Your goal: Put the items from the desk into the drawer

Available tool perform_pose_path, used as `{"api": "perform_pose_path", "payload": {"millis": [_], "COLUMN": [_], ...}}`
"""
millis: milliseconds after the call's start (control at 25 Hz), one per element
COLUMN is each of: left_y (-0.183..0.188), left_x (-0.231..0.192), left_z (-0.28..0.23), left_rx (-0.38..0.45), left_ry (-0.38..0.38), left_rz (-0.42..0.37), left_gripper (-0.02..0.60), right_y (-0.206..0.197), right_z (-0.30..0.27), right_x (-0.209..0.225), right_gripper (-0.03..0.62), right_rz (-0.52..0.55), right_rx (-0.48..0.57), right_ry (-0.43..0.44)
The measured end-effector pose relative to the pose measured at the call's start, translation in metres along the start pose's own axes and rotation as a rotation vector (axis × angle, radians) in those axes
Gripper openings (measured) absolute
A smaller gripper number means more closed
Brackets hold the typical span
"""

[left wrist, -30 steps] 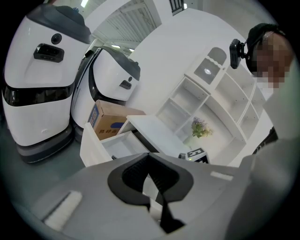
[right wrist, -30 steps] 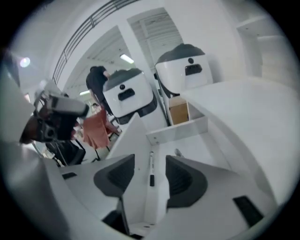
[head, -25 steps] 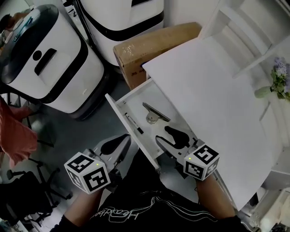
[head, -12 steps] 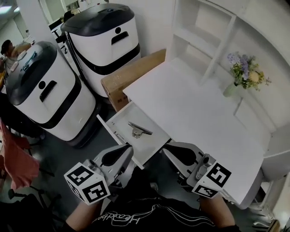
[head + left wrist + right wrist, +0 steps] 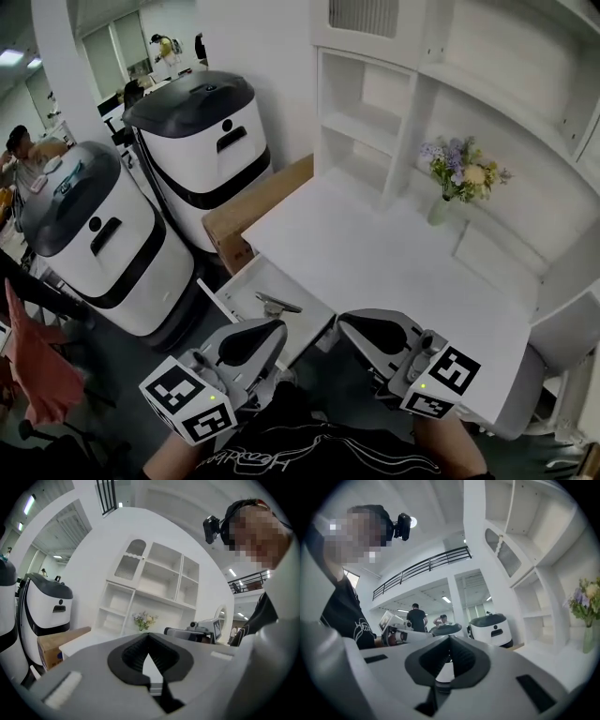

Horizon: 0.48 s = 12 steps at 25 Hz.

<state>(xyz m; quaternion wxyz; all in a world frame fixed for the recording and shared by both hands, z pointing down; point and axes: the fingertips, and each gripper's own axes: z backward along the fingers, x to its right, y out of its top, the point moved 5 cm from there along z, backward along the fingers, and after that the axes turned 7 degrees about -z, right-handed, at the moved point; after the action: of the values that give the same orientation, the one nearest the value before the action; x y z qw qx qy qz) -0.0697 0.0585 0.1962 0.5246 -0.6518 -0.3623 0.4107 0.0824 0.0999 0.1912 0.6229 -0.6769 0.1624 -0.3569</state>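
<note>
Clip [image 5: 278, 304] in drawer [image 5: 246, 281], apart from L gripper [image 5: 270, 327] & R gripper [image 5: 349, 323], fingers [image 5: 246, 343] shut.

Clip [image 5: 278, 304] in drawer [image 5: 246, 281] (left of desk [image 5: 375, 262]), box [image 5: 255, 202] behind, flowers [image 5: 457, 169] on desk

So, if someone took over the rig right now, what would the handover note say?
Left gripper: shut, empty, held in front of the desk.
Right gripper: jaws have just closed, shut, nothing between them.
Things: a metal clip lies in the open drawer; on the desk only a vase of flowers shows, at the back.
Done: loose items seem to be off the desk.
Left: probably just pushing the drawer shut.
</note>
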Motion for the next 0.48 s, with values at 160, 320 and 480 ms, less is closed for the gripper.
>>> {"api": "perform_pose_path", "payload": {"millis": [160,320,480], "left_y": [0.006,0.006,0.009], "left_x": [0.009,0.013,0.015], "left_z": [0.0,-0.001,-0.002], "left_rx": [0.009,0.012,0.012], "left_ry": [-0.02,-0.034,-0.039], "left_rz": [-0.013,-0.019,-0.014], "left_gripper": [0.009,0.009,0.008], "right_y": [0.002,-0.003,-0.003], "right_z": [0.005,0.009,0.011], "right_x": [-0.008,-0.009,-0.01], "right_gripper": [0.008,0.008,0.008], "right_rz": [0.045,0.027,0.022], "right_rx": [-0.007,-0.016,-0.023], "right_ry": [-0.021,-0.032,-0.037]}}
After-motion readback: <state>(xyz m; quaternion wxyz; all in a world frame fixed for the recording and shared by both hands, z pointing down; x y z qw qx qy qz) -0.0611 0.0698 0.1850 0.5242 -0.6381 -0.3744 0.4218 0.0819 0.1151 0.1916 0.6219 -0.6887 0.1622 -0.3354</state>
